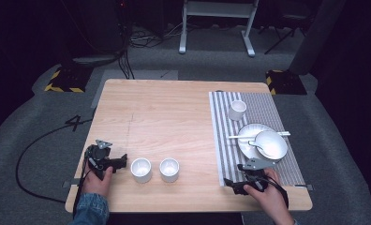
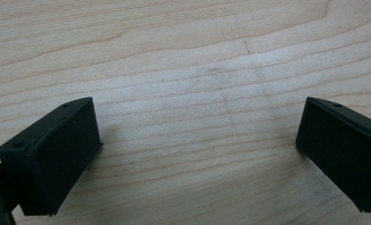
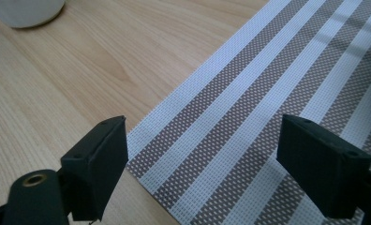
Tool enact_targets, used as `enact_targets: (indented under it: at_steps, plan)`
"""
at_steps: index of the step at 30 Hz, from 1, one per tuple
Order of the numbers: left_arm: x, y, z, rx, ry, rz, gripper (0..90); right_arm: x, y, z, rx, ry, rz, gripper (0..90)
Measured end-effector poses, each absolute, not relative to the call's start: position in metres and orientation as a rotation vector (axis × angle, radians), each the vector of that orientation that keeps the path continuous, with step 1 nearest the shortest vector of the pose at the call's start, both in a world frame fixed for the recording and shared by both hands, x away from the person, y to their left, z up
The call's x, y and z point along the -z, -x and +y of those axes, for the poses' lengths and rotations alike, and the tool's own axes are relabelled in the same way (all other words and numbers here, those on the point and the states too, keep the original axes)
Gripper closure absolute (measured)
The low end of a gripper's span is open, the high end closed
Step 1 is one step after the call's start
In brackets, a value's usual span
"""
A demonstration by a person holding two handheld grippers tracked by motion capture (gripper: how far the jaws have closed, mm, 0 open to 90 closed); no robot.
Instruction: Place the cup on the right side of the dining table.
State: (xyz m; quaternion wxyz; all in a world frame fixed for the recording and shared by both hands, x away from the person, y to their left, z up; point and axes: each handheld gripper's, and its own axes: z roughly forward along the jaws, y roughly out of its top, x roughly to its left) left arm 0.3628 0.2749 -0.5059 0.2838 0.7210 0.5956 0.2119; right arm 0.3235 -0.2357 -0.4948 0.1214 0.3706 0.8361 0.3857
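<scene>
Lying flat on the pale, straight-grained wooden tabletop [image 1: 165,112], the woven striped placemat [image 3: 249,122] is showing grey and white bands. The right tool [image 3: 202,164] is hovering over the placemat's near corner, jaws spread with nothing between them. The high view is showing what the gripper views are missing: left of the placemat, two round white cups [image 1: 141,169] [image 1: 169,169] are standing side by side; on it are sitting a third cup [image 1: 237,109], a plate [image 1: 249,133] and a bowl [image 1: 270,143]. Farther left, the left tool [image 2: 197,140] is gaping over bare wood.
</scene>
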Motion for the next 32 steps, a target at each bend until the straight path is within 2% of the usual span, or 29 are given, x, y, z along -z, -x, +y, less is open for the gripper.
enact_targets:
  at_steps: [32]
  plan:
    - [0.506,-0.363,0.275,-0.570,-1.930,1.592,0.2,0.505,-0.318,-0.227,-1.059,-0.965,2.443,12.0]
